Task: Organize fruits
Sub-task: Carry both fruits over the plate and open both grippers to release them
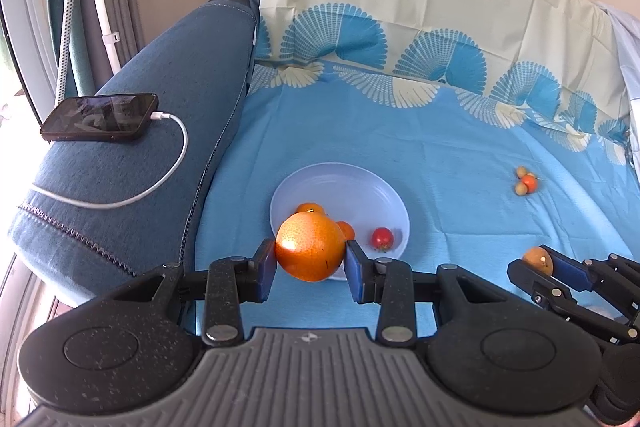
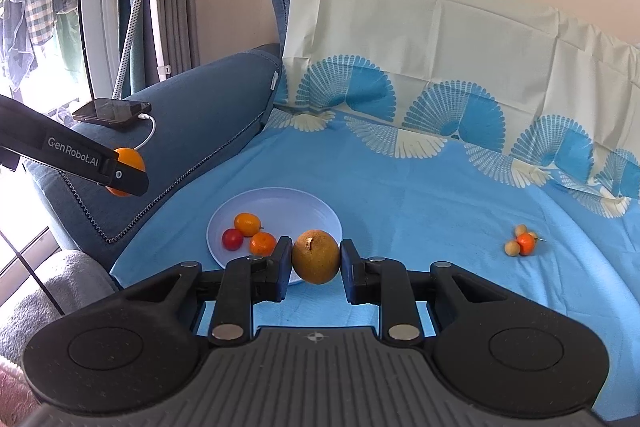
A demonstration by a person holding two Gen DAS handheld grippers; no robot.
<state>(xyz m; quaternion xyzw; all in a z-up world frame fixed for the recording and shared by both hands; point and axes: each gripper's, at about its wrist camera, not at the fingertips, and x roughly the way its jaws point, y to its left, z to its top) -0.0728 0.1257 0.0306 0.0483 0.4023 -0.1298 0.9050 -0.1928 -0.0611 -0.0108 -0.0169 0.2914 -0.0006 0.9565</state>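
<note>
Glossy orange [image 1: 310, 251] gripped by left gripper [image 1: 310, 259] fingers, dull brown russet fruit [image 2: 316, 256] gripped by right gripper [image 2: 316, 261] fingers, plate [image 2: 276, 199] at eleven o'clock

The plate [image 2: 276, 201] lies on the sheet [image 2: 420, 195] just ahead of the right gripper [image 2: 316, 261] and a little to its left, with three small fruits [image 2: 249, 233] in it. A cluster of small fruits [image 2: 522, 241] lies on the sheet well to the right. The phone [image 2: 112, 113] rests on the sofa arm [image 2: 200, 99], far left, behind the left gripper [image 2: 132, 173].
</note>
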